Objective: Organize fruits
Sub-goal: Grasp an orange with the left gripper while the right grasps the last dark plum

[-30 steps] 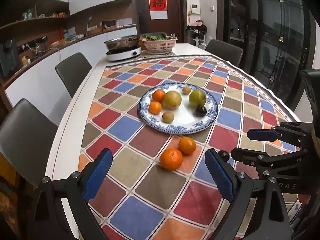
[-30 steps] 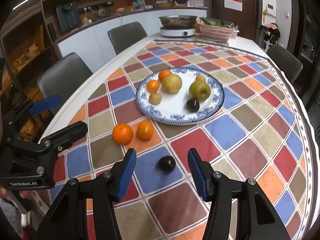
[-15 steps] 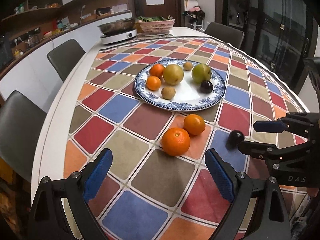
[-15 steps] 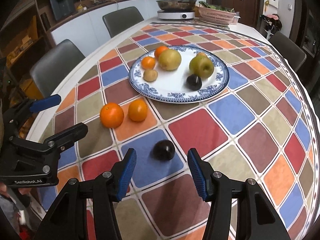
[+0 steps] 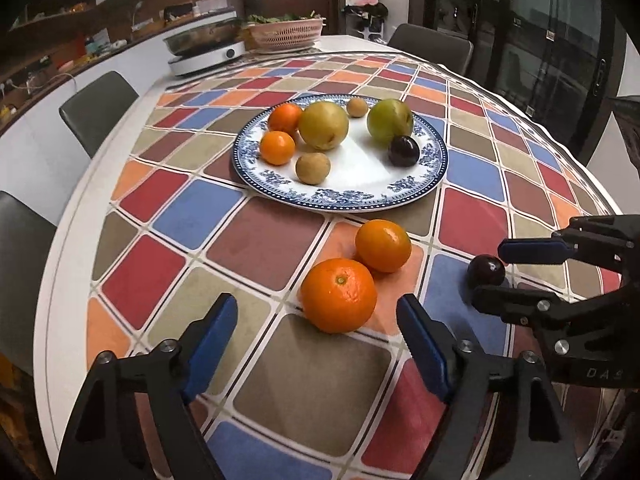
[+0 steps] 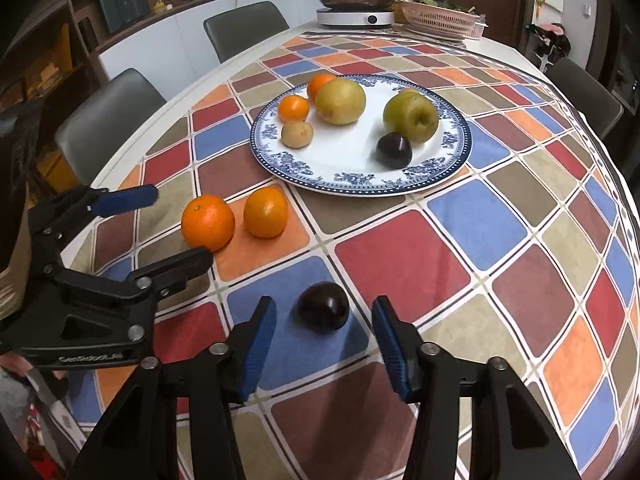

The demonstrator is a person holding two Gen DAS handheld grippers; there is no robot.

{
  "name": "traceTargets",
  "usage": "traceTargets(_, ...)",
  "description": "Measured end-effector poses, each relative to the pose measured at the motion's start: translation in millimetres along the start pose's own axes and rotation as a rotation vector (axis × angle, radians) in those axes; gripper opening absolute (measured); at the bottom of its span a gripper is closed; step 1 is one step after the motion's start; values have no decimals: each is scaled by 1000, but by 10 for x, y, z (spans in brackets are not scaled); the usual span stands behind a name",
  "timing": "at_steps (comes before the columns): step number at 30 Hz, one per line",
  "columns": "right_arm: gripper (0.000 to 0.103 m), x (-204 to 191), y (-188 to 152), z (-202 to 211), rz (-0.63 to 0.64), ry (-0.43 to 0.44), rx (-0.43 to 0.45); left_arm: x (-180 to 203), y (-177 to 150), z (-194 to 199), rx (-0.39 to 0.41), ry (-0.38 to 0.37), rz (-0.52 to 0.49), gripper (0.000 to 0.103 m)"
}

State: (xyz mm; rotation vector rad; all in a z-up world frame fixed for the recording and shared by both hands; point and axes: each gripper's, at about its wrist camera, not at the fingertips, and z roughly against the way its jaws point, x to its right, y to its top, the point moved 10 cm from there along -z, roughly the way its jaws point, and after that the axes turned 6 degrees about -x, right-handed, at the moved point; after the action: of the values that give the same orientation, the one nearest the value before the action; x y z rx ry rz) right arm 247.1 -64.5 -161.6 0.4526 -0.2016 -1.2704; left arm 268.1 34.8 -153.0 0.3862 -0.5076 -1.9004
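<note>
A blue-rimmed plate (image 5: 434,168) (image 6: 460,152) holds several fruits: two small oranges, a yellow pear, a green apple, a dark plum and small brown fruits. On the cloth in front lie a large orange (image 5: 339,295) (image 6: 208,222), a smaller orange (image 5: 383,245) (image 6: 266,212) and a loose dark plum (image 5: 486,271) (image 6: 323,307). My left gripper (image 5: 318,346) (image 6: 172,228) is open, its fingers on either side of the large orange and just short of it. My right gripper (image 6: 324,346) (image 5: 502,270) is open, its fingers flanking the loose plum.
The table wears a checked cloth (image 5: 256,240). At the far end stand an induction hob with a pan (image 5: 206,46) and a pink basket of greens (image 5: 286,30). Grey chairs (image 5: 98,100) line the left side; another chair (image 5: 430,44) stands far right.
Both grippers have moved forward and down toward the table. The large orange now sits close between my left fingers and the loose plum between my right fingers. No fruit has moved.
</note>
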Motion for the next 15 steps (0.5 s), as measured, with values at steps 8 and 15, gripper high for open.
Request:
traceTargets(8,32,6,-7,-81,-10,29,-18,62,26,-115,-23,-35,8,47)
traceTargets(15,29,-10,4,-90,-2,42,-13,91,2,-124,-29,-52,20,41)
